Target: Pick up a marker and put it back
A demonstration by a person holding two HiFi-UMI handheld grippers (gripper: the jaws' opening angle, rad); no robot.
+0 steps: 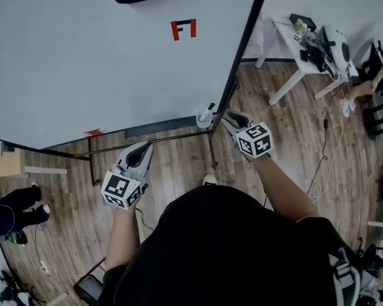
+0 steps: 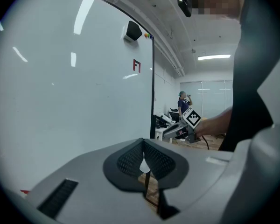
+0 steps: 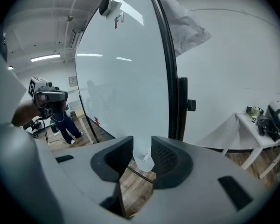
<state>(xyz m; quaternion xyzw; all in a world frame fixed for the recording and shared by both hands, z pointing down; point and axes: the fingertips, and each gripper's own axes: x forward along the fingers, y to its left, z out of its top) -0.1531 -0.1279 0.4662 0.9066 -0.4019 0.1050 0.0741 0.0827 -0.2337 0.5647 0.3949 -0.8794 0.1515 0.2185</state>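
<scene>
Marker (image 1: 208, 111) stands in cup (image 1: 200, 122). Right gripper (image 1: 229, 116) is just beside cup, jaws released, empty. Left gripper (image 1: 143, 148) is clenched, idle. Likely best: travel along marker's axis without nudging cup.

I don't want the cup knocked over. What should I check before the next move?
1. Right gripper open and empty: ok. The jaws stand apart with nothing pressed between them.
2. Marker in the cup: ok. It stands in the cup at the whiteboard's lower corner.
3. Right gripper clear of the cup: cannot tell. Its tip is very close beside the cup.
4. Left gripper shut and empty: ok.
5. Left gripper away from the cup: ok. It is well off to the side.
6. Marker cap on: cannot tell. It is too small to see.
</scene>
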